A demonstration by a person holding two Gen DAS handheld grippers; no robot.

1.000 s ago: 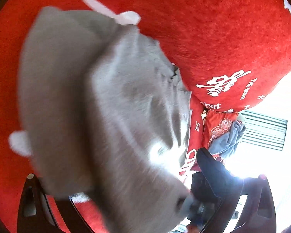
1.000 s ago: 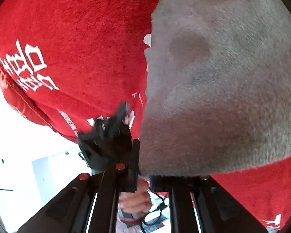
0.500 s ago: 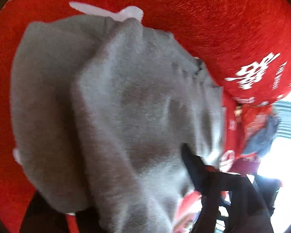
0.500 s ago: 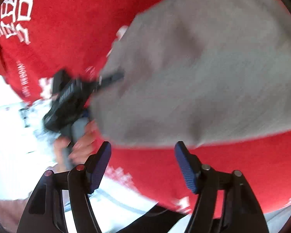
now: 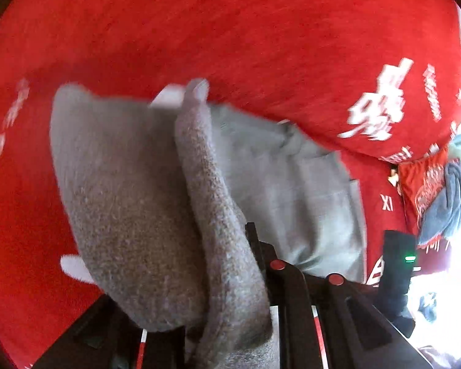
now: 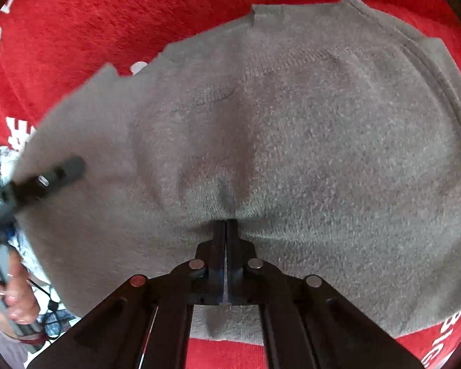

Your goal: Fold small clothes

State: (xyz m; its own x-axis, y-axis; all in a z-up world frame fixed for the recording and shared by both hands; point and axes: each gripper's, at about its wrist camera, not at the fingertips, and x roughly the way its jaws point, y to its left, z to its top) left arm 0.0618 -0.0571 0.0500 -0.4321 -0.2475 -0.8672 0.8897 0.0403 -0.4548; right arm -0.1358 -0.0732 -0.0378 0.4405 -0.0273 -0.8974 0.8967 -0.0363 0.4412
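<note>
Red plush cloth (image 6: 138,15) printed with white lettering is covering the whole surface under the work, and a second red bundle with a blue-grey rag (image 5: 445,203) on it is sitting off at the far edge in the left view. On that cloth the grey knitted garment (image 6: 307,141) is lying mostly spread out, its hemmed edge curving along the far side in the right view. The right tool (image 6: 226,230) is pinching the near edge of the garment, its jaws pressed together with the knit puckering into folds right at the tips. The left tool (image 5: 230,323) is also gripping the same garment: a thick ridge of fabric is rising straight out of it and draping over its fingers, though the tips themselves are hidden under the cloth. Seen from the right, the left tool (image 6: 46,178) is coming in over the garment's left side, blurred by motion. The garment is stretching away from both tools, so the coming fold seems to be turning on carrying the near edge forward over the far part. The knit is looking soft, fuzzy and thick.
</note>
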